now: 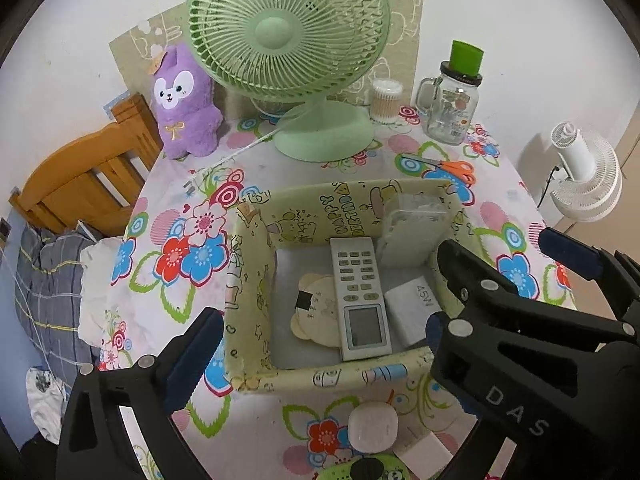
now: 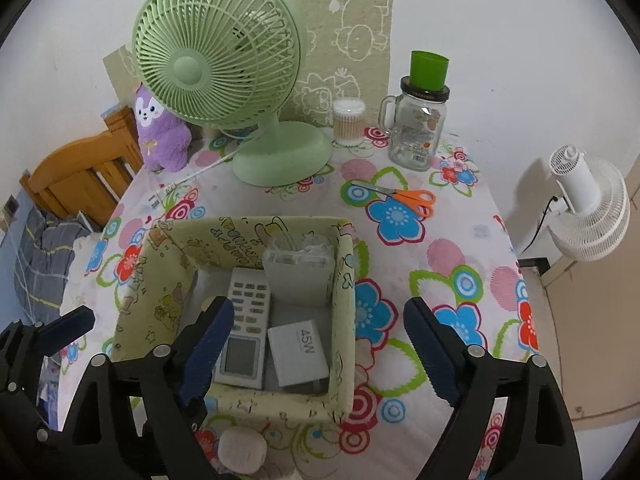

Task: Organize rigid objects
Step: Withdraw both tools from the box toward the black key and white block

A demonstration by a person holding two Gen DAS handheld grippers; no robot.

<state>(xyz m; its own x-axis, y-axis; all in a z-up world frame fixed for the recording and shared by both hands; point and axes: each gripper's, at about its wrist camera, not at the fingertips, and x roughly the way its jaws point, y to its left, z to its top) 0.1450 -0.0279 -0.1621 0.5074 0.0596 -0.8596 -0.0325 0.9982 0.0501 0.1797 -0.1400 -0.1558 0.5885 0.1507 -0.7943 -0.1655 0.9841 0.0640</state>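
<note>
Both handheld grippers hover over a paper-covered storage box [image 2: 342,312] on a floral tablecloth [image 2: 440,240], the left gripper [image 1: 320,356] and right gripper [image 2: 320,344] each with jaws wide apart and holding nothing. Inside the box lie one remote control [image 1: 360,300], one white 45W charger [image 2: 298,350], one clear plastic case [image 2: 298,276] and one bear-shaped card [image 1: 316,312]. One white pebble-shaped case [image 1: 372,426] waits outside, just before the box's near wall; it looks light, stiff and smooth, probably best pinched across its short sides.
</note>
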